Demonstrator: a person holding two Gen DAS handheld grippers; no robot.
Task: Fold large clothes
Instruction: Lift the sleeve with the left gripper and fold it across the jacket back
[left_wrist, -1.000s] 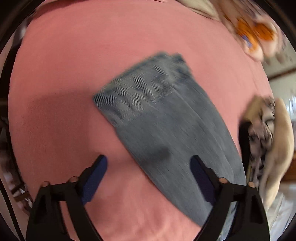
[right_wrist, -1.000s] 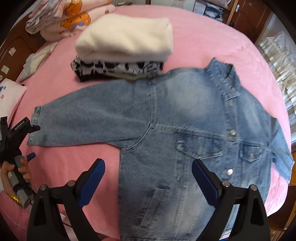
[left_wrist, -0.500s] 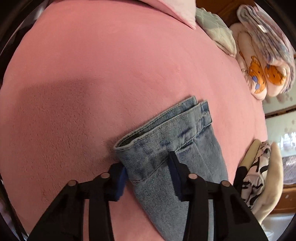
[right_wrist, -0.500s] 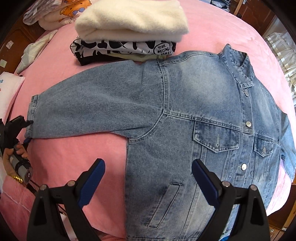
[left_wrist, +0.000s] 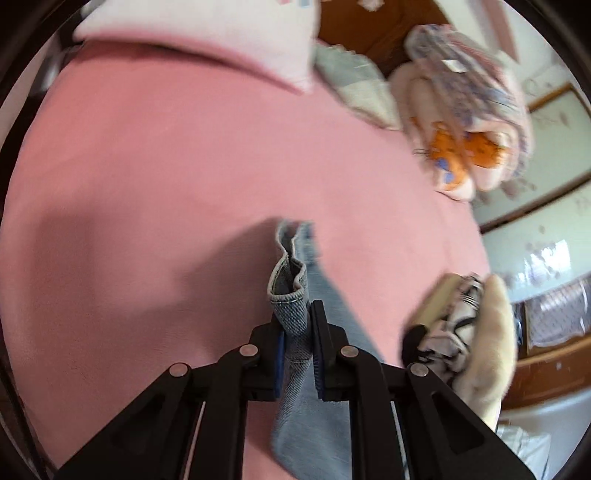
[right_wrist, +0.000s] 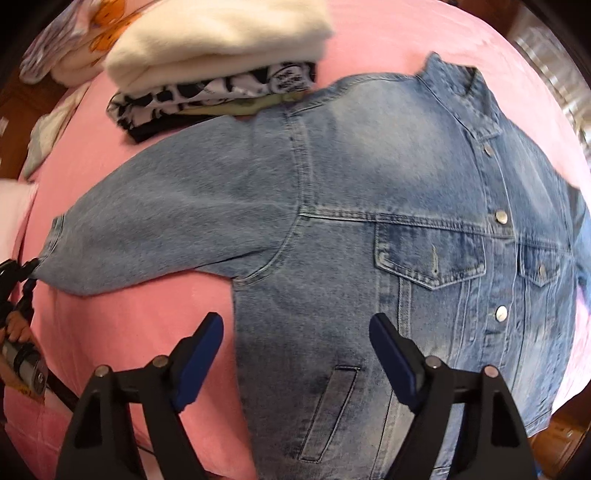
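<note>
A light blue denim jacket (right_wrist: 369, 221) lies front up on the pink bed cover (right_wrist: 122, 317), one sleeve stretched to the left. My left gripper (left_wrist: 297, 317) is still closing, pinched on the sleeve cuff (left_wrist: 290, 284), which stands up crumpled and lifted off the cover. In the right wrist view that gripper (right_wrist: 20, 273) shows at the far left edge at the sleeve end. My right gripper (right_wrist: 295, 332) hangs above the jacket's side seam near the hip pocket (right_wrist: 328, 410); its jaws are closing but stand wide, the denim below them, not pressed.
A stack of folded clothes (right_wrist: 218, 55), cream on top with a black-and-white one under it, sits just beyond the jacket's shoulder. A pale pink pillow (left_wrist: 207, 40) and folded printed bedding (left_wrist: 465, 110) lie at the bed's far end. Wooden furniture borders the bed.
My left gripper came down over the cuff, shut on it and lifted it off the cover. My right gripper sank closer to the jacket and its jaws narrowed.
</note>
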